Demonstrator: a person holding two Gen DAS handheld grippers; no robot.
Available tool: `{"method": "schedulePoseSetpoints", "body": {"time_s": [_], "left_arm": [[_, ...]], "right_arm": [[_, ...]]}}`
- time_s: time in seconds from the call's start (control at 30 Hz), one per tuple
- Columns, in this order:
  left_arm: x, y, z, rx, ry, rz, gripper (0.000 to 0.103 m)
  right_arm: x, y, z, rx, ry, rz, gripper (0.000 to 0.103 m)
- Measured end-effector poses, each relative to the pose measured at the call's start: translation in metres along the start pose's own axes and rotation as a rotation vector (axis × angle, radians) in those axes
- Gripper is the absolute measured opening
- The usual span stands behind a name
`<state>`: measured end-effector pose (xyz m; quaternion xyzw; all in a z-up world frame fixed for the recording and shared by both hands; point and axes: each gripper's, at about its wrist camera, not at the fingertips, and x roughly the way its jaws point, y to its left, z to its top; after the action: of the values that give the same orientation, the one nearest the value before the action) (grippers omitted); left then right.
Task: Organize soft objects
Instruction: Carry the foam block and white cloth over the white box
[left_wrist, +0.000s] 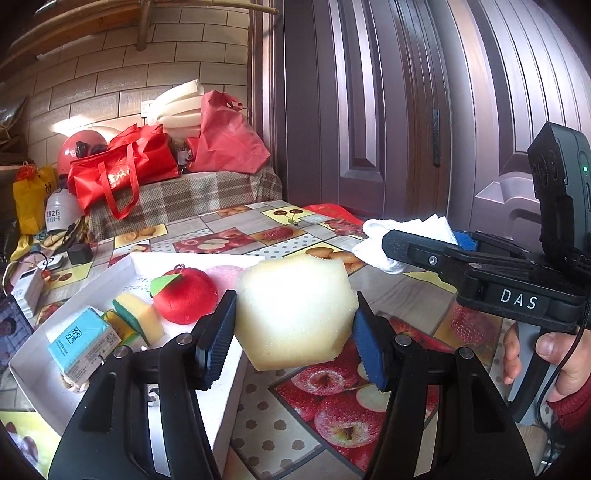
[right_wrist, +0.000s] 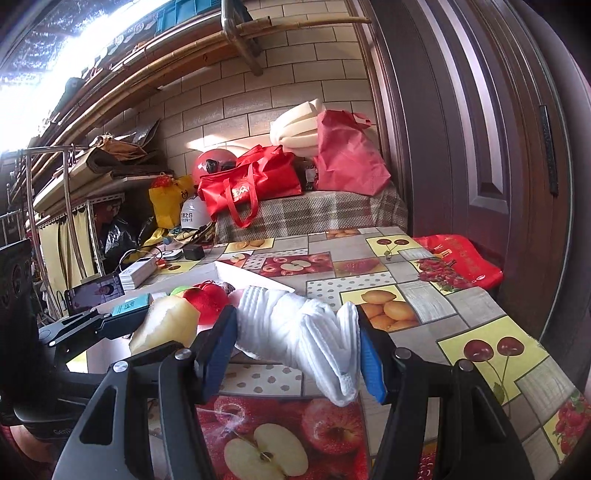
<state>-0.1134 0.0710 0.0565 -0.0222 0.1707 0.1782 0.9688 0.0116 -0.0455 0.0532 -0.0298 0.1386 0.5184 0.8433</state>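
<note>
Done: several soft items sit in white tray (left_wrist: 122, 280) | Left: you grip foam chunk (left_wrist: 295, 314) in left gripper (left_wrist: 291, 332), rolled white cloth (right_wrist: 299, 332) in right gripper (right_wrist: 295, 347), both jaws clamped, lifted off the tabletop (right_wrist: 406, 295), untrayed.

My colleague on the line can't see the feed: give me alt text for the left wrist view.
The left gripper clamps a pale yellow foam block above the edge of a white tray holding a red plush apple, sponges and a teal tissue pack. At right, the right gripper holds a white cloth over the fruit-print tablecloth.
</note>
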Motion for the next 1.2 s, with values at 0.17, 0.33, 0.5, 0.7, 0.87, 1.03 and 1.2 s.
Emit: {"method": "schedulePoseSetpoints", "body": {"time_s": [0.17, 0.33, 0.5, 0.7, 0.87, 1.03, 1.2], "left_arm": [[-0.011, 0.021, -0.005, -0.009, -0.003, 0.045, 0.06], [-0.023, 0.048, -0.012, -0.038, -0.011, 0.105, 0.06], [-0.034, 0.07, -0.017, -0.065, -0.02, 0.149, 0.06], [-0.039, 0.082, -0.019, -0.081, -0.024, 0.164, 0.06], [-0.037, 0.087, -0.02, -0.097, -0.017, 0.164, 0.06], [-0.036, 0.097, -0.019, -0.109, -0.018, 0.196, 0.06], [-0.031, 0.115, -0.018, -0.133, -0.024, 0.252, 0.06]], "right_arm": [[0.002, 0.014, -0.001, -0.028, 0.002, 0.013, 0.061], [0.005, 0.029, -0.003, -0.053, 0.011, 0.033, 0.061], [0.011, 0.045, -0.004, -0.087, 0.027, 0.057, 0.061], [0.017, 0.059, -0.006, -0.109, 0.048, 0.082, 0.061], [0.027, 0.067, -0.006, -0.108, 0.073, 0.104, 0.061], [0.044, 0.072, -0.008, -0.099, 0.109, 0.121, 0.061], [0.058, 0.081, -0.008, -0.116, 0.114, 0.128, 0.061]]}}
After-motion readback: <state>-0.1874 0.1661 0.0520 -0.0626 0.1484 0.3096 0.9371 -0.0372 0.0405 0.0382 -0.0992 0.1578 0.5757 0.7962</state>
